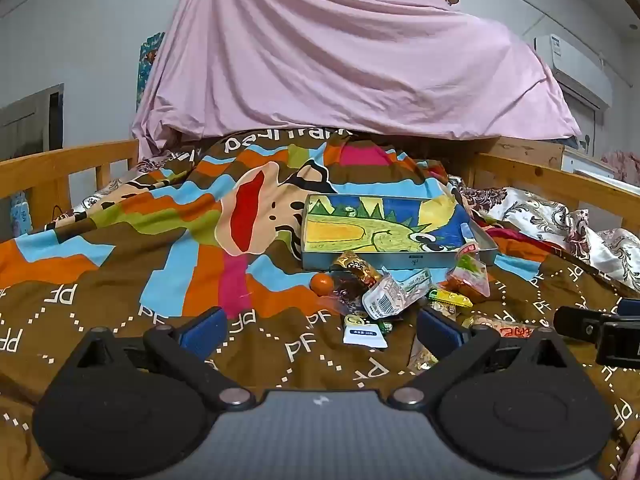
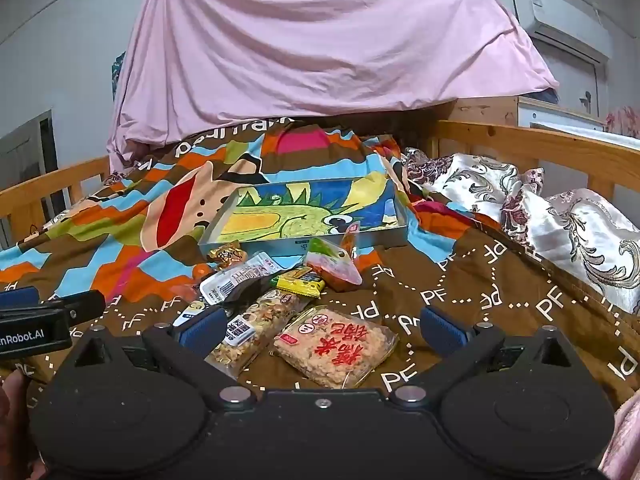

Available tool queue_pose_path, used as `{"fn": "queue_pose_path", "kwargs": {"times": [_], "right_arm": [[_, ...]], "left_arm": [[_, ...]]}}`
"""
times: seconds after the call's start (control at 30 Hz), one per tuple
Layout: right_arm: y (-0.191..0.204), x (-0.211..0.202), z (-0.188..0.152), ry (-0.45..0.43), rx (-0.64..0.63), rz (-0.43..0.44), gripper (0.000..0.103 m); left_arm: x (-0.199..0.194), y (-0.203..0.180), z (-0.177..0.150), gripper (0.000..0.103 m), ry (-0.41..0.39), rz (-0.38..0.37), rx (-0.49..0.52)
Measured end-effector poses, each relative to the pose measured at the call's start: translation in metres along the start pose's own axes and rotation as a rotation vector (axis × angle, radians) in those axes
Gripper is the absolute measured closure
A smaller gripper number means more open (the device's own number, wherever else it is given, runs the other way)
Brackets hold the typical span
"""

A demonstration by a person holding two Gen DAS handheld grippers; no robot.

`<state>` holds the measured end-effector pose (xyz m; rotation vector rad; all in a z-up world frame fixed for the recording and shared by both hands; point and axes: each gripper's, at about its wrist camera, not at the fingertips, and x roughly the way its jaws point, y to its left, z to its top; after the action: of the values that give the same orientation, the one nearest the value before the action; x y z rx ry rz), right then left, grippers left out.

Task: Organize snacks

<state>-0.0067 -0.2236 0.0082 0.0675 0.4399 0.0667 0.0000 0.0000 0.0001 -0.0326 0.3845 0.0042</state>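
A pile of wrapped snacks (image 1: 394, 292) lies on the brown patterned quilt in front of a shallow tray with a dinosaur drawing (image 1: 384, 228). A small orange (image 1: 322, 283) sits at the pile's left. My left gripper (image 1: 320, 326) is open and empty, just short of the pile. In the right wrist view the tray (image 2: 308, 216) lies behind the snacks. A rice-cracker pack with red writing (image 2: 338, 346) and a nut bar (image 2: 256, 330) lie between the fingers of my right gripper (image 2: 320, 326), which is open and holds nothing.
Wooden bed rails (image 1: 60, 168) (image 2: 540, 148) run along both sides. A pink sheet (image 1: 340, 52) hangs at the back. A floral satin cover (image 2: 560, 220) is bunched at the right. The other gripper shows at each view's edge (image 1: 600, 330) (image 2: 44, 320).
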Motion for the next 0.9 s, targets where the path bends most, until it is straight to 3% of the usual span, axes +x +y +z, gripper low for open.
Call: {"fn": "queue_pose_path", "kwargs": {"times": [0.9], "right_arm": [[0.0008,0.0038,-0.0025,0.017,-0.001,-0.004,0.001]], "left_arm": [[0.0,-0.0065,0.0003,0.0,-0.004,-0.013,0.018]]}}
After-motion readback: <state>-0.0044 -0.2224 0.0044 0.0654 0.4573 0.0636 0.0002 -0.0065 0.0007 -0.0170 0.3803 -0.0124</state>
